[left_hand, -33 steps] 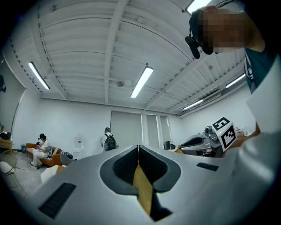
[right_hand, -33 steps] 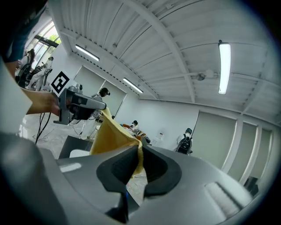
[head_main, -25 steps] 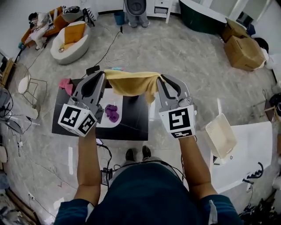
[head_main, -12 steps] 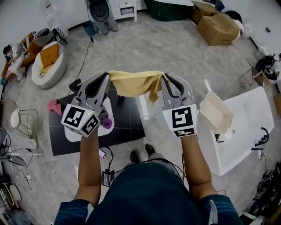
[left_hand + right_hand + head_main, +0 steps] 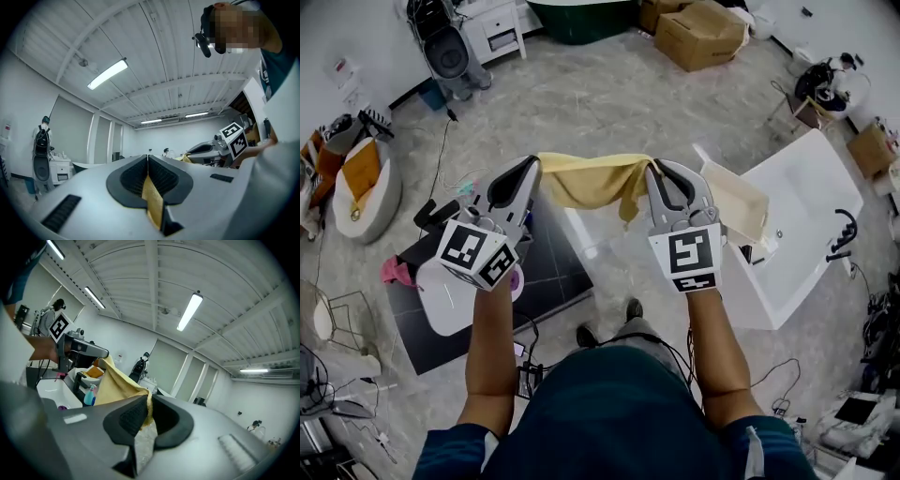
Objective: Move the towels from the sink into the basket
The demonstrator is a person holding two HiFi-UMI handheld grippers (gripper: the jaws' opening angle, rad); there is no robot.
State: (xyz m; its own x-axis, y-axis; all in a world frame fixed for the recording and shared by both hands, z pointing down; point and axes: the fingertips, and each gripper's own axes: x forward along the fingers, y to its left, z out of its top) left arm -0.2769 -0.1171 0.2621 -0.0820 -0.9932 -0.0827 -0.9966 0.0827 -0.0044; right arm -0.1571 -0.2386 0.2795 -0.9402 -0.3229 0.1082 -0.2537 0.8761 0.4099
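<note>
You have the yellow towel [image 5: 591, 178] stretched in the air between your two hands, in front of your chest and well above the floor [image 5: 609, 94]. Your left claw [image 5: 532, 171] is clamped on one end of it: in the left gripper view the ribbed pads [image 5: 161, 176] are pressed together with a thin strip of yellow cloth [image 5: 152, 201] pinched between them. Your right claw [image 5: 653, 173] is closed on the other end, and in the right gripper view the towel [image 5: 117, 385] bunches up out of the pads and drapes away towards your other hand (its pale, mottled underside hangs down below the grip). A loose fold sags beside the right claw. The cream basket [image 5: 741, 202] sits just beyond your right hand, partly hidden behind it, resting at the edge of a white fixture [image 5: 797, 178] that carries a black tap [image 5: 842, 230]. On your left, below the left claw, the white sink [image 5: 450, 300] stands on the black counter [image 5: 553, 272], and a pink towel [image 5: 394, 272] lies at that counter's far left edge. Cardboard boxes [image 5: 698, 28] sit on the floor at the top of the head view.
</note>
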